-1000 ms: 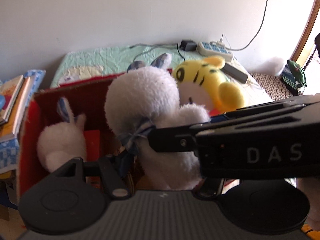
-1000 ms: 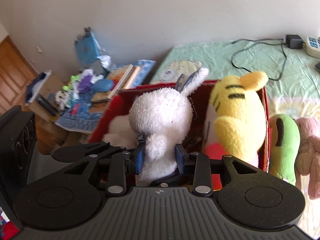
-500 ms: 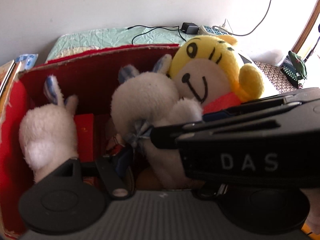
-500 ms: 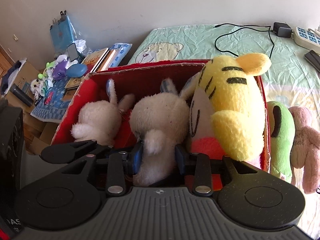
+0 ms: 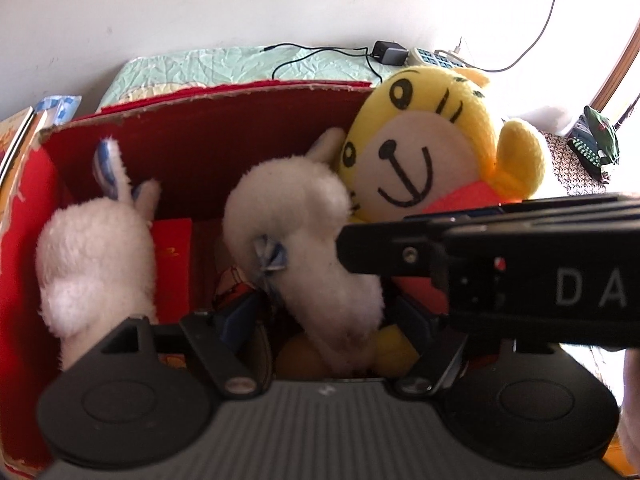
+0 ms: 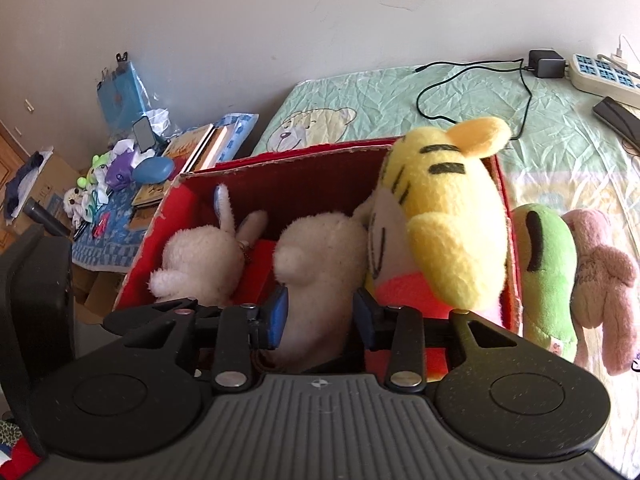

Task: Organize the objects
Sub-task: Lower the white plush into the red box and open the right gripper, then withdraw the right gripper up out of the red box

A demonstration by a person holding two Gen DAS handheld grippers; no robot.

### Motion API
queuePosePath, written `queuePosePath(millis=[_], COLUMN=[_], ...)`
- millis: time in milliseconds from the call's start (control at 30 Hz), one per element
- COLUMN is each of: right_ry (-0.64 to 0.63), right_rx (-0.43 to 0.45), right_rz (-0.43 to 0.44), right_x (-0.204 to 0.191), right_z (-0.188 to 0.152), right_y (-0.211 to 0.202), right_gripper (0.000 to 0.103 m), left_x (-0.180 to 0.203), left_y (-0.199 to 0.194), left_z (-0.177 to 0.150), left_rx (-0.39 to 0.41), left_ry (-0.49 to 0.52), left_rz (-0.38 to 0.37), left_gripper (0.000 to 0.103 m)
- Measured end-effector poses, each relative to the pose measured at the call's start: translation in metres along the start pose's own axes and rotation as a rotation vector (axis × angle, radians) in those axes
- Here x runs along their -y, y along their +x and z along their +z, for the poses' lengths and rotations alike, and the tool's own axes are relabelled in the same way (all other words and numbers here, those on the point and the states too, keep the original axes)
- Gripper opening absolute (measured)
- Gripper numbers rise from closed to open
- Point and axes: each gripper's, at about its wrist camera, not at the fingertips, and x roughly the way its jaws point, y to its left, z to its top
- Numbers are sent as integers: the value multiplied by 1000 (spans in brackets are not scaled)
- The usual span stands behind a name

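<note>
A red cardboard box (image 6: 288, 184) stands on the bed. Inside, a white bunny (image 6: 192, 256) sits at the left and a yellow tiger plush (image 6: 452, 232) leans at the right. Between them is a second white bunny (image 6: 320, 256) with a blue bow (image 5: 270, 254), low in the box, and my right gripper (image 6: 320, 312) is shut on its body. That gripper's black body (image 5: 500, 268) crosses the left wrist view. My left gripper (image 5: 328, 316) is open wide, its fingers on either side of the same bunny's (image 5: 304, 240) lower part without pressing it.
A green plush (image 6: 544, 272) and a pink plush (image 6: 600, 280) lie on the bedsheet (image 6: 400, 96) just right of the box. A charger with cable (image 6: 544, 64) and a power strip (image 6: 604, 76) lie near the wall. Books and small toys (image 6: 132, 176) clutter the left side.
The held bunny has gone from above the box rim down into the box between the other bunny and the tiger. Both grippers came lower and closer with it.
</note>
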Motion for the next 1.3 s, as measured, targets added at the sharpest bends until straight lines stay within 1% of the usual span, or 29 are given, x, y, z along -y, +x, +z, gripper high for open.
queuePosePath(millis=[67, 133, 200, 333, 733, 800, 867, 967, 1300], right_ry=[11, 21, 25, 46, 107, 110, 111, 115, 106], right_rx=[6, 11, 16, 26, 69, 81, 89, 90, 101], right_rz=[-4, -8, -15, -6, 41, 49, 51, 52, 50], right_x=[2, 4, 6, 8, 18, 19, 20, 22, 26], right_z=[-1, -3, -4, -5, -10, -12, -13, -15, -22], right_y=[-1, -1, -2, -5, -24, -27, -29, -30, -29], right_gripper=[33, 27, 26, 26, 27, 27, 27, 27, 26], left_x=[3, 7, 11, 20, 33, 36, 38, 38, 36], left_y=[0, 0, 0, -1, -4, -5, -7, -10, -21], left_z=[1, 2, 4, 6, 10, 10, 9, 8, 4], left_rx=[-3, -7, -8, -6, -18, -13, -9, -10, -14], left_ry=[4, 11, 23, 50, 78, 87, 93, 95, 68], left_rz=[4, 13, 29, 60, 124, 144, 169, 186, 225], left_gripper=[78, 78, 78, 78, 78, 80, 84, 89, 94])
